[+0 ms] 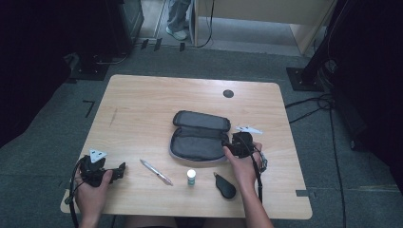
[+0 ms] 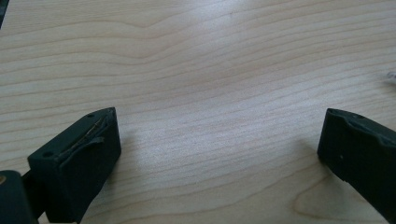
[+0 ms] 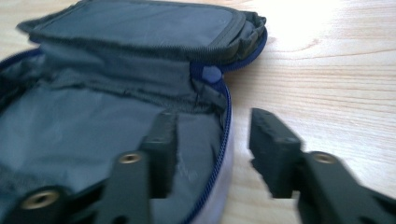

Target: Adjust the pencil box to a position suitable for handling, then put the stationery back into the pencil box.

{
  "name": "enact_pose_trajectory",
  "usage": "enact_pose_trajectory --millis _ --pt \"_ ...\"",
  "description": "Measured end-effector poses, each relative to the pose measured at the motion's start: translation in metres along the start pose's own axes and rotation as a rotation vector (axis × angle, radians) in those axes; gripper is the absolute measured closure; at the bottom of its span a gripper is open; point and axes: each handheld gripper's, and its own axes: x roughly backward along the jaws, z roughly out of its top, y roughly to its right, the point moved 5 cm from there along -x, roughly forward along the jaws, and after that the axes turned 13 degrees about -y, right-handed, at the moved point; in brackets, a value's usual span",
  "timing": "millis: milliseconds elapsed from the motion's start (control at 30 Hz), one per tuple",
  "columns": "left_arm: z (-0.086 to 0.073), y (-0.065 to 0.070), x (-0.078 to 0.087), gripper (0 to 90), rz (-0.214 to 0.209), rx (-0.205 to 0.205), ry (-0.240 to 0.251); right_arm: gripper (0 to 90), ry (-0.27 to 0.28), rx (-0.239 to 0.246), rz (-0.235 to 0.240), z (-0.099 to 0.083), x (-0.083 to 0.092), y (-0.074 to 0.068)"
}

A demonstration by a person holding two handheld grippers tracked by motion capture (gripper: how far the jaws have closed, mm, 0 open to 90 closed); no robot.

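Grey zip pouch [image 1: 199, 135] lying open mid-table, lid flap folded back.

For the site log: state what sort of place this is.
Probably a recording lab or workshop, not a home: a bare wooden table on grey carpet, dark equipment stands with trailing cables, and an open pouch laid out.

One open grey pouch [image 1: 199, 137] mid-bench, one pen [image 1: 156, 172], one small white-capped bottle [image 1: 191, 177] and one black teardrop case [image 1: 225, 185] along the near edge. Four things, all singles.
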Motion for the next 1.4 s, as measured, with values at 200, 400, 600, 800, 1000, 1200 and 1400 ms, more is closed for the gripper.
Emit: enact_pose_trajectory --millis 200,400,600,800,1000,1200,1400 --pt "0.000 0.000 0.000 0.0 0.000 0.000 0.000 35.3 0.026 0.079 0.039 -0.012 0.015 0.007" --pt "0.000 0.000 0.000 0.0 0.000 0.000 0.000 18.6 0.045 0.190 0.068 -0.032 0.034 0.009" --pt "0.000 0.000 0.000 0.0 0.000 0.000 0.000 6.8 0.051 0.247 0.098 -0.052 0.047 0.005" --pt "0.000 0.000 0.000 0.0 0.000 0.000 0.000 5.8 0.026 0.292 0.134 -0.075 0.047 -0.001" --pt "0.000 0.000 0.000 0.0 0.000 0.000 0.000 8.5 -0.008 0.320 0.145 -0.098 0.040 -0.004" --pt "0.000 0.000 0.000 0.0 0.000 0.000 0.000 8.6 -0.011 0.336 0.160 -0.114 0.037 -0.005" --pt "0.000 0.000 0.000 0.0 0.000 0.000 0.000 8.8 -0.024 0.370 0.163 -0.124 0.035 -0.007"
